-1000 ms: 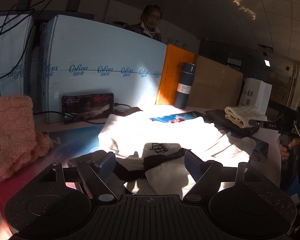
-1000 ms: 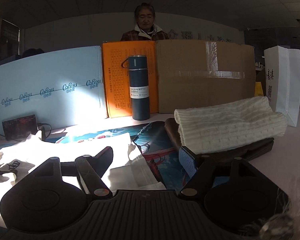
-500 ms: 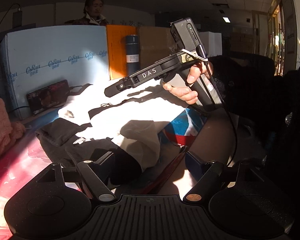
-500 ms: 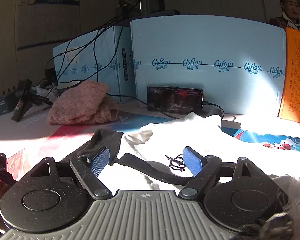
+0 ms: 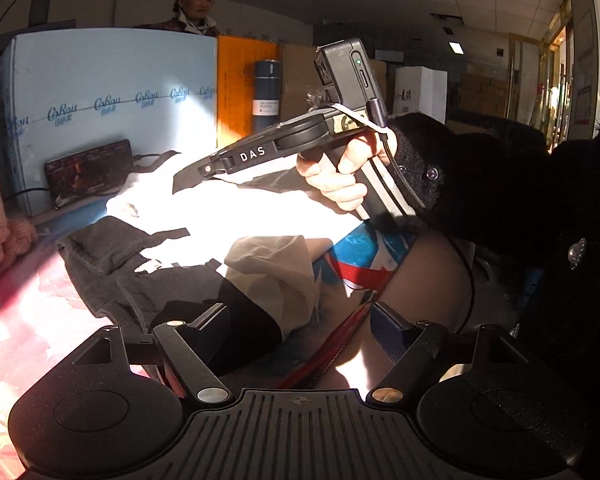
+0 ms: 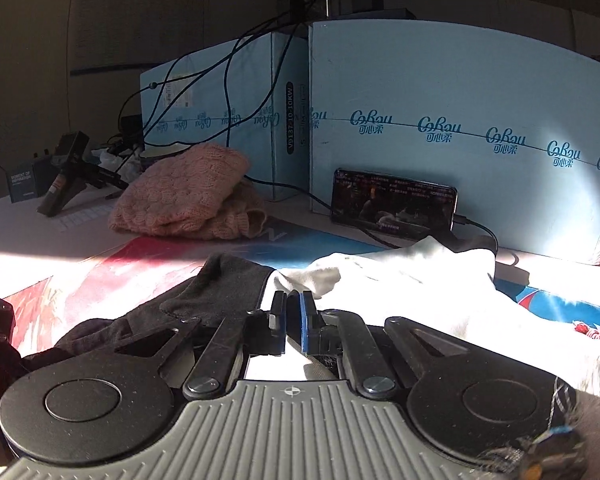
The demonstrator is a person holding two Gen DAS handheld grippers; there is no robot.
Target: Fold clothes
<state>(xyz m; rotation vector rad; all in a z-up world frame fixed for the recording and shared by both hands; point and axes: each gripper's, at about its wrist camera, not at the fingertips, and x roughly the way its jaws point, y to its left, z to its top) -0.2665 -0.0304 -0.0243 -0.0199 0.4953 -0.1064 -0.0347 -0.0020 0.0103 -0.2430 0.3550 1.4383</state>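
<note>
Two grippers work the crumpled white-and-black cotton garment (image 6: 400, 280) lying on the worktop (image 6: 80, 276): right gripper (image 6: 293, 307) pinched closed over its white edge, left gripper (image 5: 300, 322) spread wide, empty. Next, probably, left must grasp another edge.

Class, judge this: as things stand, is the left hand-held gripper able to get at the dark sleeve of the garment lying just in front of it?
Probably yes: the left hand-held gripper is open, and the dark sleeve lies uncovered by its left finger with nothing between.
</note>
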